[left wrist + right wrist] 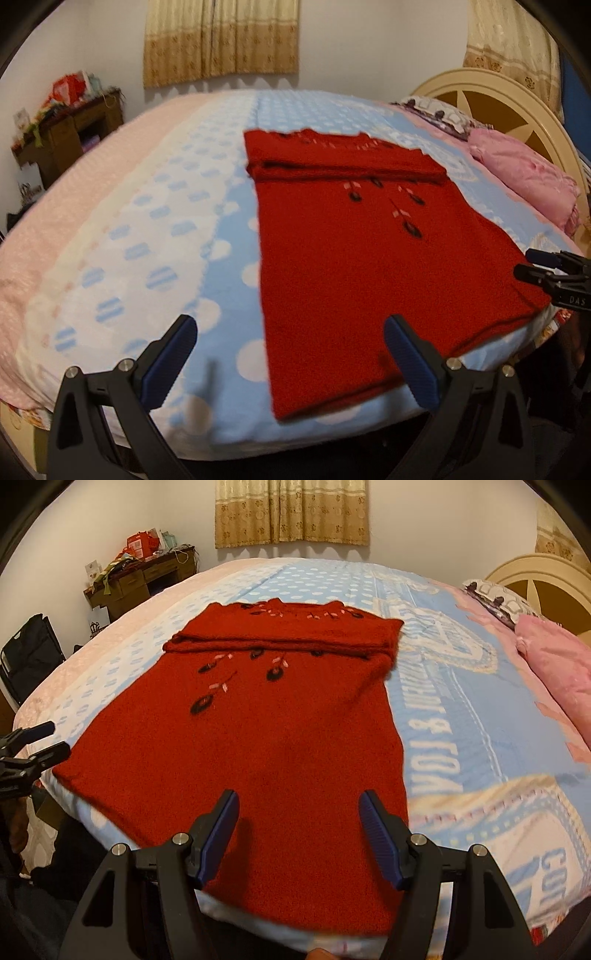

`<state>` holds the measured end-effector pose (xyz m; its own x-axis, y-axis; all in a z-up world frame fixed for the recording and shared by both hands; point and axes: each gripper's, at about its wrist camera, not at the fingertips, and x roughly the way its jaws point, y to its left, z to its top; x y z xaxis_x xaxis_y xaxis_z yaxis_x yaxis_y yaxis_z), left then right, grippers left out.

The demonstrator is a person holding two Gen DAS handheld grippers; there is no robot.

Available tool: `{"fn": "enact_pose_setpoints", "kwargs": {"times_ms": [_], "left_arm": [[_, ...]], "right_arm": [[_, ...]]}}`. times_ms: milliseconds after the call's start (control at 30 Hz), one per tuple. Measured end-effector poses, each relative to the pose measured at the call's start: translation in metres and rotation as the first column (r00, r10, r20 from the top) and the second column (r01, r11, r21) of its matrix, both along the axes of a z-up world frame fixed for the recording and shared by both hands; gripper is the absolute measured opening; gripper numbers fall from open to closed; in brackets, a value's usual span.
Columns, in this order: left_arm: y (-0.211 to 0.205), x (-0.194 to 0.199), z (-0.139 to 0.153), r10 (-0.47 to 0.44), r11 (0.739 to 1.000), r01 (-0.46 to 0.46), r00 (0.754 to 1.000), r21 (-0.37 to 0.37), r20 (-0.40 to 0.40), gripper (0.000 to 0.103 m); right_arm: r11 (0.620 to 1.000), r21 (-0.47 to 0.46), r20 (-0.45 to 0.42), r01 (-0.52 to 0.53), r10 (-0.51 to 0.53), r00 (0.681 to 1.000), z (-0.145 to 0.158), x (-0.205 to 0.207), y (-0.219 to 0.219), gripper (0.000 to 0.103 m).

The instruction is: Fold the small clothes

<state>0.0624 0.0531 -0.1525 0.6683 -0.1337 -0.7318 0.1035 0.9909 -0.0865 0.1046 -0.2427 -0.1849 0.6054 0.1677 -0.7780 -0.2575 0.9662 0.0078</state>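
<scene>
A red knitted sweater point(369, 258) point(240, 738) with dark flower embroidery lies flat on the bed, its sleeves folded across the chest in a band. In the left wrist view my left gripper point(290, 326) hovers open above the hem's left corner, one finger over the blanket and the other over red knit. Its jaws hold nothing. My right gripper point(299, 795) is open above the hem's right half, with only the sweater below its blue pads point(373, 823). Each gripper shows in the other's view, the right gripper point(524, 263) and the left gripper point(59, 736), both near the hem's outer edges.
The bed carries a light blue dotted blanket point(166, 240) point(443, 720). A pink pillow point(524, 177) point(557, 664) lies by the cream headboard point(498, 88). A cluttered wooden desk point(140, 579) stands against the far wall. The bed's near edge runs just below the hem.
</scene>
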Motion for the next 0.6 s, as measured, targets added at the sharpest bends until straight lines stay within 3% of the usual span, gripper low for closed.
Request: {"fn": "enact_pose_setpoints", "kwargs": {"times_ms": [233, 367, 467, 567, 600], "left_arm": [[0.003, -0.003, -0.010, -0.006, 0.999, 0.003, 0.999, -0.054, -0.053, 0.090], [0.000, -0.003, -0.014, -0.026, 0.997, 0.019, 0.996, -0.080, -0.084, 0.070], [-0.003, -0.006, -0.013, -0.038, 0.997, 0.033, 0.996, -0.068, -0.076, 0.063], [-0.005, -0.008, -0.012, -0.046, 0.997, 0.041, 0.996, -0.070, -0.079, 0.063], [-0.004, -0.008, -0.012, -0.043, 0.997, 0.037, 0.996, -0.071, -0.081, 0.063]], "right_arm": [[0.998, -0.004, 0.016, 0.066, -0.066, 0.998, 0.006, -0.024, -0.026, 0.068], [0.994, 0.016, 0.004, 0.105, -0.105, 0.994, 0.005, -0.033, -0.043, 0.068], [0.994, 0.026, -0.027, 0.110, -0.109, 0.994, 0.001, -0.036, -0.050, 0.068], [0.993, 0.047, -0.041, 0.110, -0.108, 0.993, -0.002, -0.036, -0.053, 0.068], [0.993, 0.053, -0.042, 0.108, -0.106, 0.993, -0.003, -0.036, -0.053, 0.062]]}}
